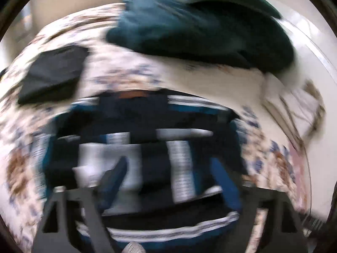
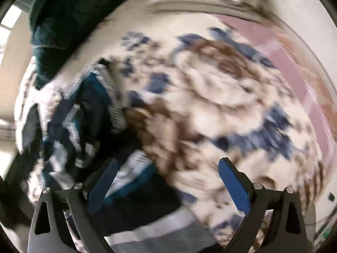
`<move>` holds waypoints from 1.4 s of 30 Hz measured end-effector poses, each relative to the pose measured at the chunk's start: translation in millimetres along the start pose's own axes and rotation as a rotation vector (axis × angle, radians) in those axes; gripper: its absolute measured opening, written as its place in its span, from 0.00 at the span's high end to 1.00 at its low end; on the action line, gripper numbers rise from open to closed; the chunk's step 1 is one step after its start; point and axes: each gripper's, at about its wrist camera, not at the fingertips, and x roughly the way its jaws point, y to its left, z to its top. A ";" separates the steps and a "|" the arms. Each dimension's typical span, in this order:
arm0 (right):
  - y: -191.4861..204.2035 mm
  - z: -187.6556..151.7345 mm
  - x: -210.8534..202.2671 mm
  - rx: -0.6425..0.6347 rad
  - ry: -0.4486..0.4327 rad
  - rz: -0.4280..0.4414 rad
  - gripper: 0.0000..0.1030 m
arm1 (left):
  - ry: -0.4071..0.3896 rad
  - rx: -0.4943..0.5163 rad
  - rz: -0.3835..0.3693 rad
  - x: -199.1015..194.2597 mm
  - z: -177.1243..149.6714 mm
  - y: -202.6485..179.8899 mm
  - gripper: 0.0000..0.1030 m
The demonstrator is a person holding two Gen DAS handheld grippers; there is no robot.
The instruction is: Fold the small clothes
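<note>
Both views are motion-blurred. A navy, teal and white striped garment [image 1: 147, 151] lies on a floral bedsheet [image 1: 126, 71]. My left gripper [image 1: 170, 179] hangs over it with the jaws wide apart, and its blue pads [image 1: 114, 175] do not press the cloth. In the right wrist view the striped garment [image 2: 84, 118] lies crumpled at the left. My right gripper [image 2: 168, 185] is open above the floral sheet [image 2: 221, 97] beside it, and its left pad [image 2: 103, 185] is over the garment's edge.
A folded black item [image 1: 52, 73] lies on the sheet at the left. A heap of dark teal cloth [image 1: 200, 25] sits at the far side, and shows as a teal heap [image 2: 63, 21] at the upper left of the right wrist view. A pink strip [image 2: 294, 67] borders the sheet on the right.
</note>
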 end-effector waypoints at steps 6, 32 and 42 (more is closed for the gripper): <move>92.4 37.7 28.0 -0.161 0.023 0.108 0.10 | -0.044 -0.206 0.328 -36.7 -22.4 139.6 0.10; 279.7 23.8 50.0 -0.519 -0.003 -0.119 0.46 | 0.081 -0.684 0.143 10.0 -81.3 275.4 0.10; 520.5 -88.0 193.5 -1.019 0.478 0.118 0.46 | 0.129 -0.969 -0.185 54.5 -97.0 298.8 0.91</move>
